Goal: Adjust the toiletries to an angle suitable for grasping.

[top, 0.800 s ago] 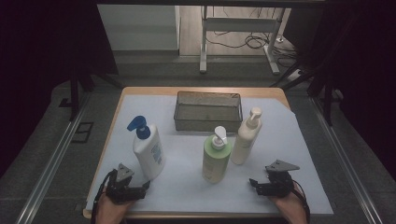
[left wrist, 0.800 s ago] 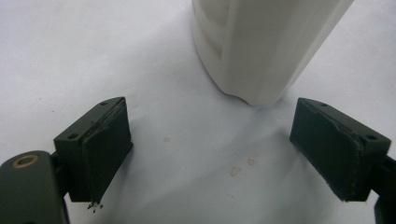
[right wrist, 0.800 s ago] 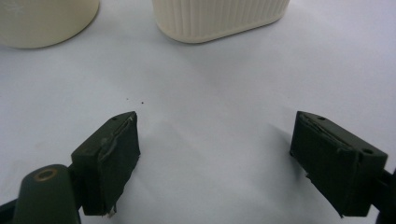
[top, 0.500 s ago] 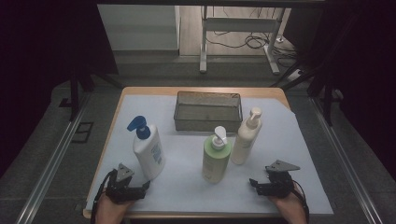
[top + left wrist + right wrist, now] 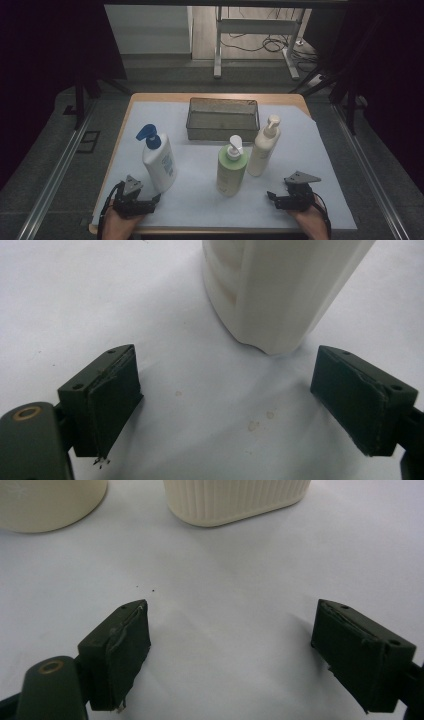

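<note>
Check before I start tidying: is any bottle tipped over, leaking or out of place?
Nothing stands out. The blue-capped bottle, green bottle and cream bottle all stand upright on the white sheet, with no spill visible. The mesh basket sits square behind them. Both tongs rest open, touching nothing.

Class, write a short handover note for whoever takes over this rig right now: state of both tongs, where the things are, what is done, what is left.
Left tongs: open, holding nothing, low on the table, just short of the white bottle with the blue pump.
Right tongs: open, holding nothing, near the table's front right.
Green bottle and cream bottle stand upright mid-table; the wire basket behind them holds nothing.
Done: no bottle gripped.
Left: probably closing on a bottle and moving it, perhaps into the basket.
</note>
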`<state>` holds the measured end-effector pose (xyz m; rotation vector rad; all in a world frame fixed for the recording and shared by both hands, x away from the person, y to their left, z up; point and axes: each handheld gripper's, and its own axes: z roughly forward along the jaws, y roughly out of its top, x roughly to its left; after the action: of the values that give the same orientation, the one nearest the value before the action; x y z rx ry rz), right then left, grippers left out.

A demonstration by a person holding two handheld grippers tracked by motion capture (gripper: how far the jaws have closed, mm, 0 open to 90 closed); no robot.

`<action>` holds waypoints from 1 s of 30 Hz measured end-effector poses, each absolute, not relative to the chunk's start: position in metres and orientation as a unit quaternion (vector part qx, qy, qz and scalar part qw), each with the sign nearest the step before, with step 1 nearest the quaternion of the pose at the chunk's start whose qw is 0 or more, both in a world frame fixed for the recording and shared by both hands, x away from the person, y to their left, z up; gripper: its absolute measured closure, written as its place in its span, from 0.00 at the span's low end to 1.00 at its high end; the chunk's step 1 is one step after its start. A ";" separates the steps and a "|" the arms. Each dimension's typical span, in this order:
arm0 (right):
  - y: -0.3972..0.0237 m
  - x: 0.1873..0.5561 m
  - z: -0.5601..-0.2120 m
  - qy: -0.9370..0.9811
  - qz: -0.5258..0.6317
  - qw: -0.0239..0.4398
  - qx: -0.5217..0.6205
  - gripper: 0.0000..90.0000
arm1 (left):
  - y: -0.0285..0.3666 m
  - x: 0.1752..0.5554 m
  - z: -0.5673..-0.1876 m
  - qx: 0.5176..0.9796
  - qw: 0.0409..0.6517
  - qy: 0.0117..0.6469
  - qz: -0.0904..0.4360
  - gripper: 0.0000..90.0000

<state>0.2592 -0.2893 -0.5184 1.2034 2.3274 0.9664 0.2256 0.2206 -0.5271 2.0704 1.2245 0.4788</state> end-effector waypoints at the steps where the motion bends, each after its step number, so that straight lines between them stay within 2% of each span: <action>1: -0.289 0.259 -0.518 0.821 0.340 0.173 0.424 0.17 | 0.221 0.226 -0.527 0.795 0.338 0.469 0.184 0.13; 6: -0.289 0.260 -0.517 0.821 0.338 0.172 0.428 0.19 | 0.221 0.226 -0.527 0.796 0.338 0.468 0.183 0.13; 11: -0.291 0.259 -0.513 0.818 0.341 0.165 0.432 0.29 | 0.221 0.226 -0.527 0.796 0.337 0.468 0.183 0.13; 22: -0.286 0.259 -0.504 0.809 0.368 0.142 0.436 0.40 | 0.221 0.226 -0.527 0.795 0.338 0.469 0.183 0.13; 30: -0.278 0.260 -0.497 0.815 0.375 0.134 0.421 0.57 | 0.221 0.226 -0.527 0.795 0.338 0.470 0.184 0.13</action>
<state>0.2599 -0.2779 -0.4969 1.2213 2.3630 1.0863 0.2257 0.2206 -0.5273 2.0703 1.2234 0.4790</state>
